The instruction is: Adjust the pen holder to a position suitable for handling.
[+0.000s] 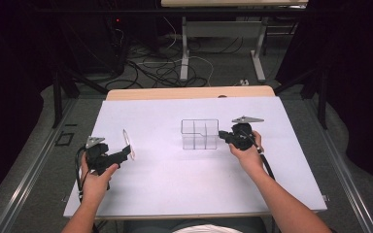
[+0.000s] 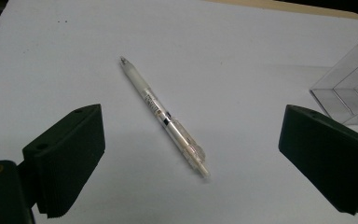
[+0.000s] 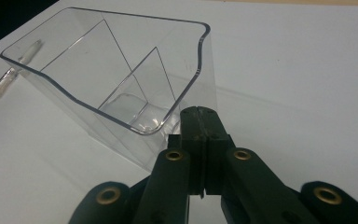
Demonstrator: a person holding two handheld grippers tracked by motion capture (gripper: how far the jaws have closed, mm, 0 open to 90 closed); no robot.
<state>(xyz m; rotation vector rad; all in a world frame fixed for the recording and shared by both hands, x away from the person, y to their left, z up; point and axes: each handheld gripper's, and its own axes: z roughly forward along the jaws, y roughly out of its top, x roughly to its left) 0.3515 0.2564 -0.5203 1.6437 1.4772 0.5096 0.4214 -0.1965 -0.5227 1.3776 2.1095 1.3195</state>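
The white table (image 1: 175, 184) carries little. Toward its right stands a clear plastic organizer (image 1: 200, 134), empty, its dividers bare. The right gripper (image 1: 225, 135) has its jaws pressed together at the organizer's near wall, seemingly pinching the rim to steady it. The left gripper (image 1: 125, 153) hangs with jaws spread wide over a clear pen (image 2: 163, 115) lying flat, well left of the organizer, likely ready to grasp it.
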